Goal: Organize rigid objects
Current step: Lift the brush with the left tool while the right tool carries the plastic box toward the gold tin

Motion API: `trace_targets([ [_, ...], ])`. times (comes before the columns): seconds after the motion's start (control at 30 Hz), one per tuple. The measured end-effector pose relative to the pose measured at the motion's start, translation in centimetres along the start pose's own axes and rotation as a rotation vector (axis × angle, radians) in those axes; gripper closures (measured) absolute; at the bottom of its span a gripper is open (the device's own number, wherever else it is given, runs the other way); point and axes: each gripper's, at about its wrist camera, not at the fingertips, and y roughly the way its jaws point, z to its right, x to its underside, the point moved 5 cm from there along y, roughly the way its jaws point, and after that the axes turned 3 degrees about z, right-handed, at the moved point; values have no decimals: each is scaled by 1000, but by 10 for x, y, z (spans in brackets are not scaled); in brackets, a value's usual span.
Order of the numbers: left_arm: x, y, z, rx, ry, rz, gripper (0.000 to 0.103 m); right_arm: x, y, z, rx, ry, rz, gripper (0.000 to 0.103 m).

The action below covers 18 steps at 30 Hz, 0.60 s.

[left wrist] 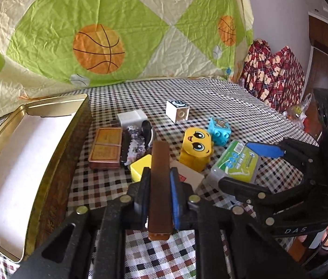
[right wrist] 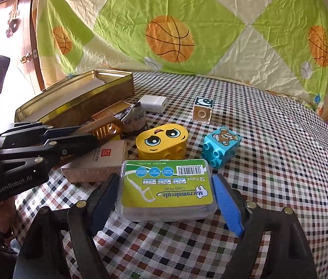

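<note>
My left gripper [left wrist: 160,186] was clamped on a brown bar [left wrist: 160,181], the open tin [left wrist: 47,153] at its nine o'clock. My right gripper [right wrist: 166,200] stood apart around the floss box [right wrist: 166,186], the yellow block [right wrist: 161,140] at twelve.

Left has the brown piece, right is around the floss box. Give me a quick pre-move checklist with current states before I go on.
1. Left gripper clamped on the brown bar: ok, held between both pads.
2. Right gripper straddling the floss box: ok, one finger on each side.
3. Right fingers closed on the box: not ok, gaps show on both sides.
4. Gold tin open to receive items: ok, lid off, only a white liner visible.
5. Room around the floss box: cannot tell; the yellow face block sits just behind it and the cardboard box close to its left.
</note>
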Motion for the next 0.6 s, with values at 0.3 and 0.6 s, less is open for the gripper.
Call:
trace_targets([
  [0.3,-4,-10,-2,-15,-3,57,89,-4,-13,1,29,0,93,21],
  [0.6,-6,-20,-6,-48,-12,124,89,-5,-23,1,36,-3,167,21],
])
